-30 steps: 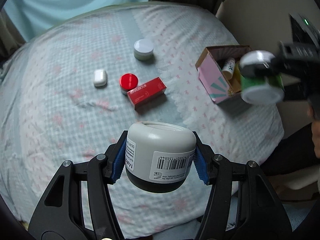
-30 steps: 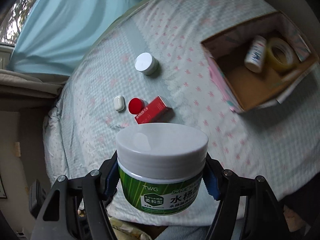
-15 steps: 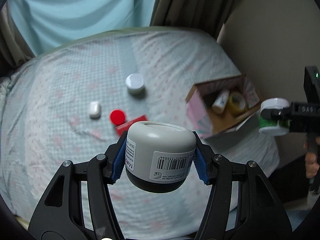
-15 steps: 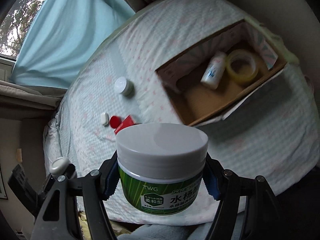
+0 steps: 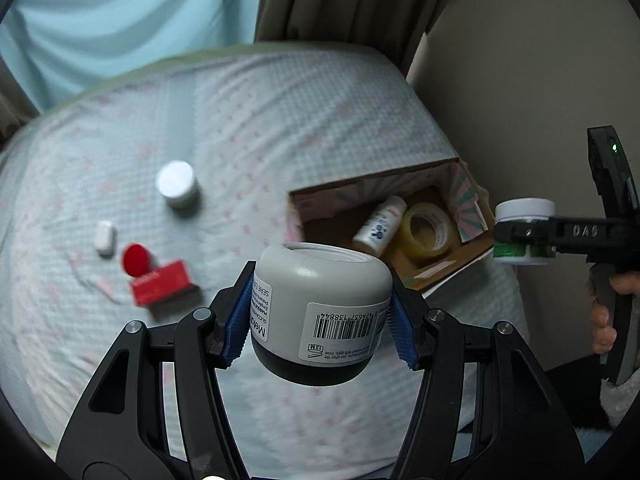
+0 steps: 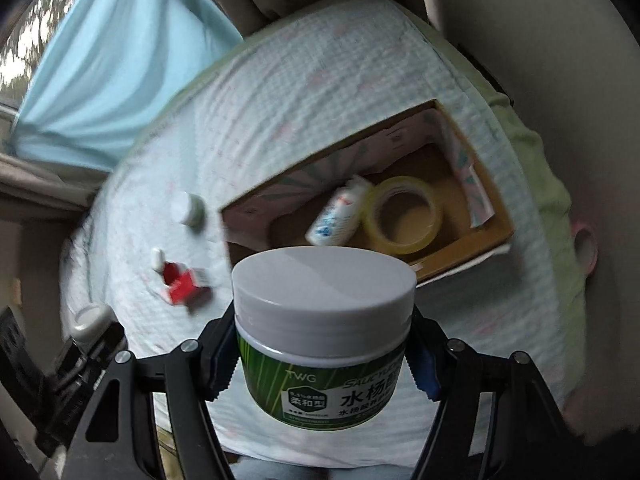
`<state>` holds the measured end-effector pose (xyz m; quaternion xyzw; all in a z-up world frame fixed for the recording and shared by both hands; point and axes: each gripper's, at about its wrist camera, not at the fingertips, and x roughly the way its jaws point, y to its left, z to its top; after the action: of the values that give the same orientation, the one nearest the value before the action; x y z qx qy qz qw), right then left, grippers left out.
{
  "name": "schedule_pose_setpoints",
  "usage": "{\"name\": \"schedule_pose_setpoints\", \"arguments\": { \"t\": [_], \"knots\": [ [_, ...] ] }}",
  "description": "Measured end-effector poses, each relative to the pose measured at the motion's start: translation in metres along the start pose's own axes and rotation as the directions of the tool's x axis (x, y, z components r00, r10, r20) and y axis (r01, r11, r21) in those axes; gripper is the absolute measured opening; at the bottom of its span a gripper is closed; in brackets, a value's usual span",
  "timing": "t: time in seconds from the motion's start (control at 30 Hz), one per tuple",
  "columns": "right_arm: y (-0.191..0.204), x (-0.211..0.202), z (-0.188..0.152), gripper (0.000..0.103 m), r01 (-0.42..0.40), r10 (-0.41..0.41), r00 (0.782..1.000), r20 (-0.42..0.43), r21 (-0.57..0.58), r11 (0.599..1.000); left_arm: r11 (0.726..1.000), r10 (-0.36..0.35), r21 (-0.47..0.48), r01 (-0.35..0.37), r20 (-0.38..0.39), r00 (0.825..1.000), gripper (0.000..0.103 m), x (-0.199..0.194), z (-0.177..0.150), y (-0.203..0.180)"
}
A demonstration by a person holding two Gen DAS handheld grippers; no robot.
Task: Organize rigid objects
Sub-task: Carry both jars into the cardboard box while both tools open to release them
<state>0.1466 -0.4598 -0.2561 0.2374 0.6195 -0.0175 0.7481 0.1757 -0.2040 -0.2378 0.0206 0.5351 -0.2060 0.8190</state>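
Both claws, tilted steeply down, have carried jars (image 5: 320, 308) nearer the box (image 5: 472, 248).

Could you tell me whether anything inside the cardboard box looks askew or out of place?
Only mildly: the white bottle lies tipped on its side in the cardboard box, leaning against the tape roll, which lies flat. Nothing looks spilled or damaged.

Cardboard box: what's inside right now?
The box holds a small white bottle lying down and a tape roll. The green jar hides its near corner.
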Motion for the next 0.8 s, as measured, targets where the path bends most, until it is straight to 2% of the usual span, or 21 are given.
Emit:
{"name": "schedule_pose_setpoints", "arguments": {
  "t": [0.17,0.27,0.37,0.5,0.63,0.8],
  "knots": [
    [-0.023,0.026,0.025,0.067,0.037,-0.046,0.996,-0.070,-0.130,0.991,0.997,0.013,-0.080,-0.020,-0.094,0.995,0.055,0.044,0.008,-0.020],
    [-0.030,0.043,0.037,0.067,0.059,-0.082,0.993,-0.086,-0.244,0.968,0.992,0.022,-0.118,-0.040,-0.155,0.988,0.055,0.073,0.013,-0.027],
    [-0.032,0.059,0.042,0.067,0.075,-0.111,0.991,-0.080,-0.361,0.929,0.990,0.045,-0.121,-0.071,-0.210,0.977,0.055,0.105,0.016,-0.035],
    [-0.036,0.077,0.042,0.067,0.060,-0.097,0.994,-0.054,-0.476,0.877,0.988,0.067,-0.113,-0.103,-0.285,0.956,0.055,0.151,0.021,-0.046],
    [-0.046,0.093,0.040,0.067,0.053,-0.095,0.994,-0.057,-0.505,0.861,0.991,0.088,-0.065,-0.118,-0.352,0.932,0.055,0.186,0.019,-0.062],
    [-0.060,0.103,0.040,0.067,0.010,-0.057,0.995,-0.081,-0.483,0.875,0.991,0.127,0.024,-0.128,-0.404,0.906,0.055,0.209,0.007,-0.082]
  ]
}}
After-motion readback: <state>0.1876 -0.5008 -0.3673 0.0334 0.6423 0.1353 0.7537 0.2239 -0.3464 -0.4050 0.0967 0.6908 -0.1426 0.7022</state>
